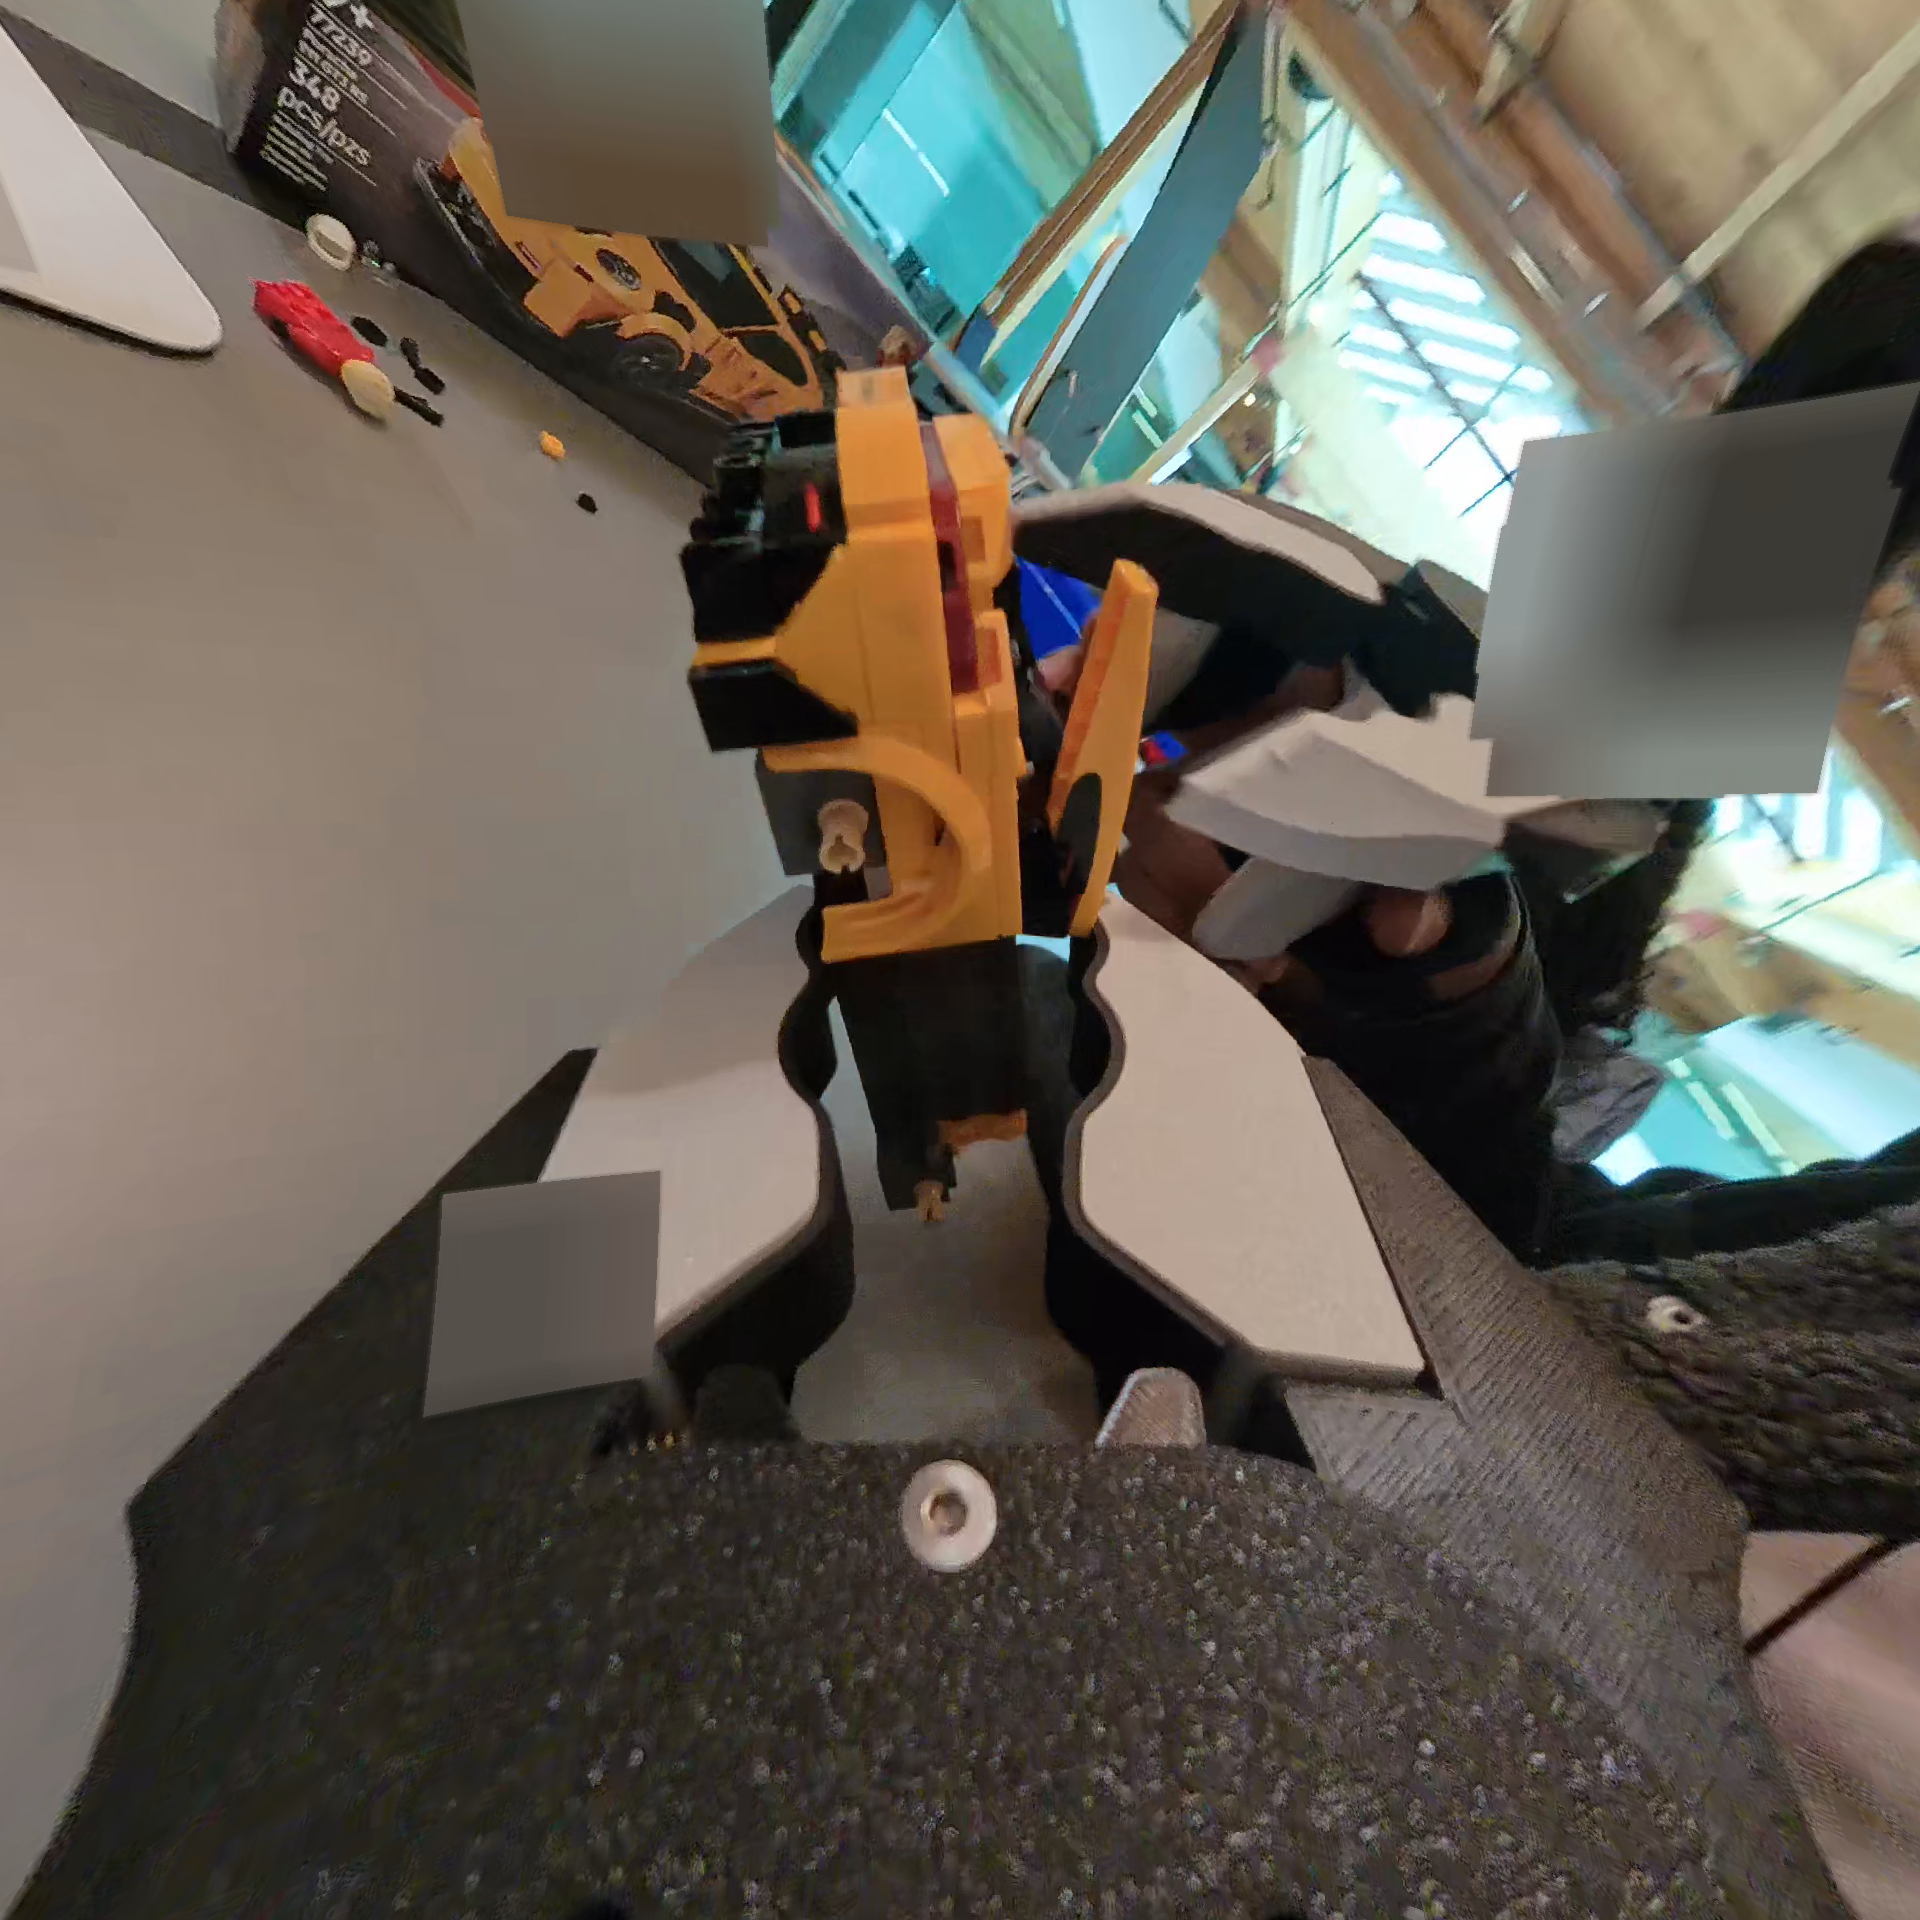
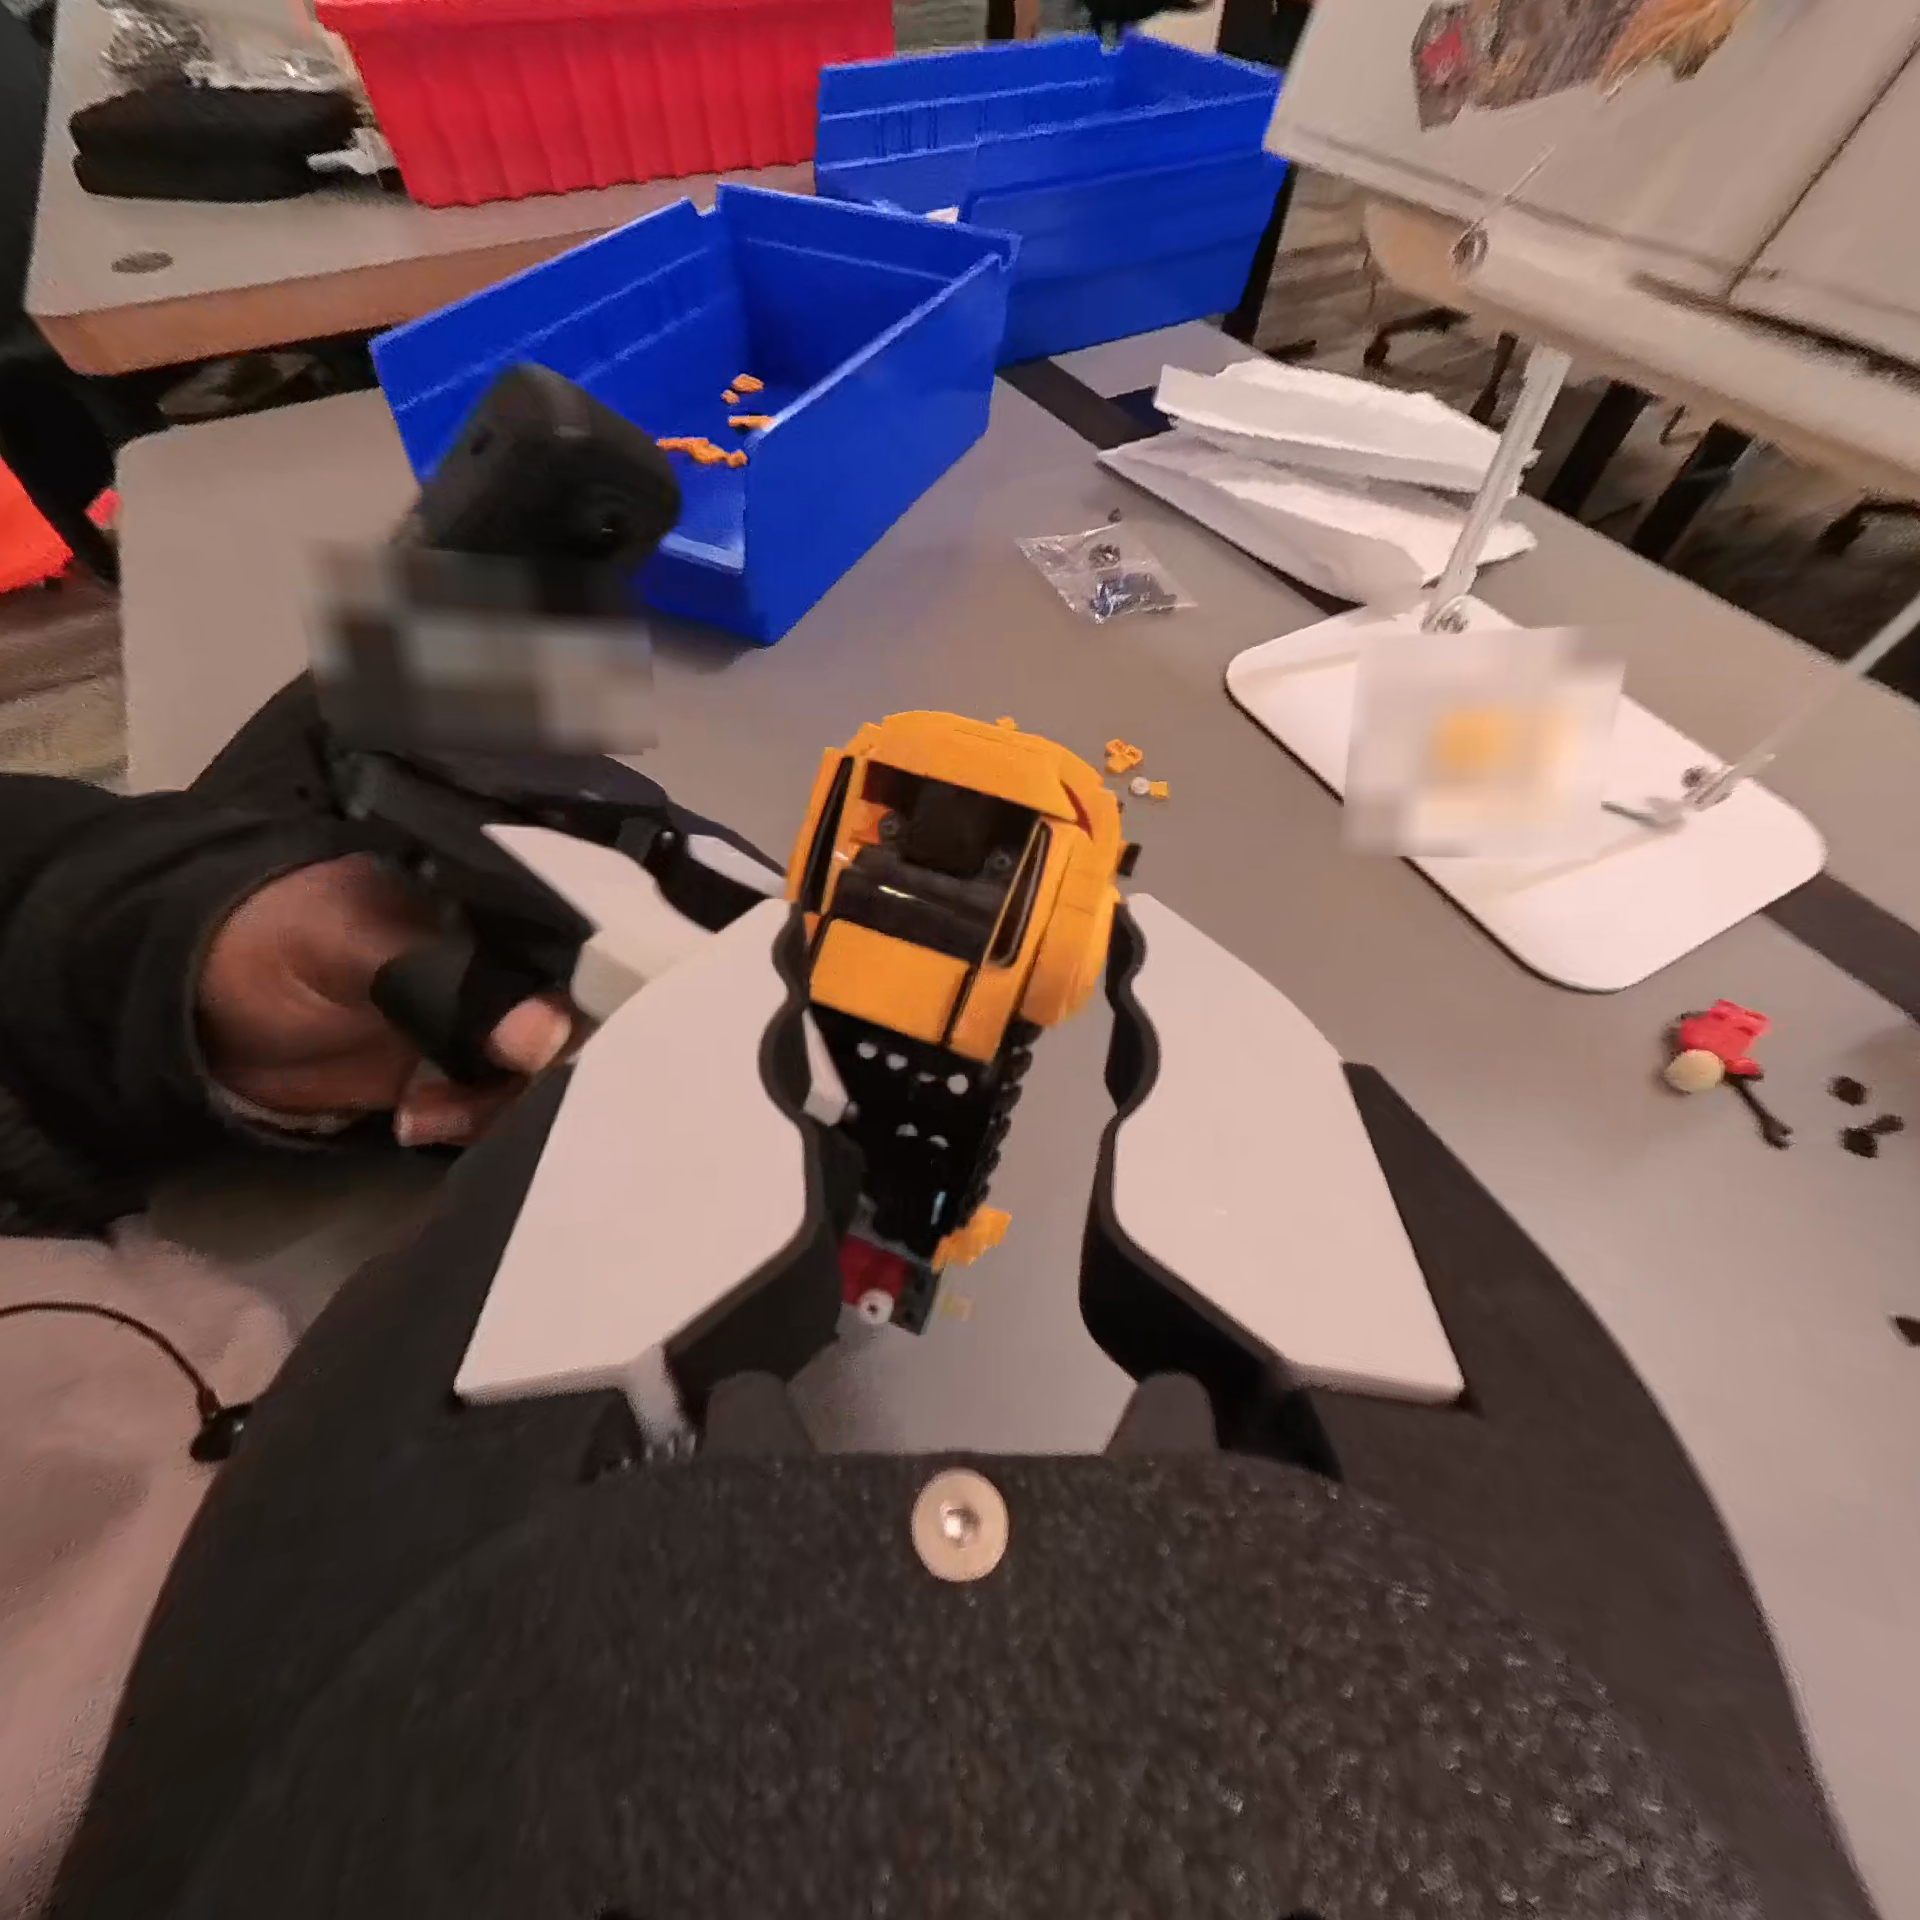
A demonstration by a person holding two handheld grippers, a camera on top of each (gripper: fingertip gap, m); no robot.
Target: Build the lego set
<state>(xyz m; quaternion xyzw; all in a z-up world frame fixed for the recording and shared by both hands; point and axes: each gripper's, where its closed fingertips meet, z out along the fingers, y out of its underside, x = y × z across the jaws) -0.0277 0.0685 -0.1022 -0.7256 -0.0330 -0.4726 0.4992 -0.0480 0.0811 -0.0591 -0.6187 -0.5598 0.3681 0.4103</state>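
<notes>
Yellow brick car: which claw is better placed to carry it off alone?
Left, probably. The left claw pinches the yellow brick car on both sides. The right claw stands wide around it, with a gap at its right pad.

A grey table [image 2: 1299, 1039] fills the foreground, a second table [image 2: 208, 301] stands behind it, and teal-lit windows [image 1: 935, 125] show beyond.
</notes>
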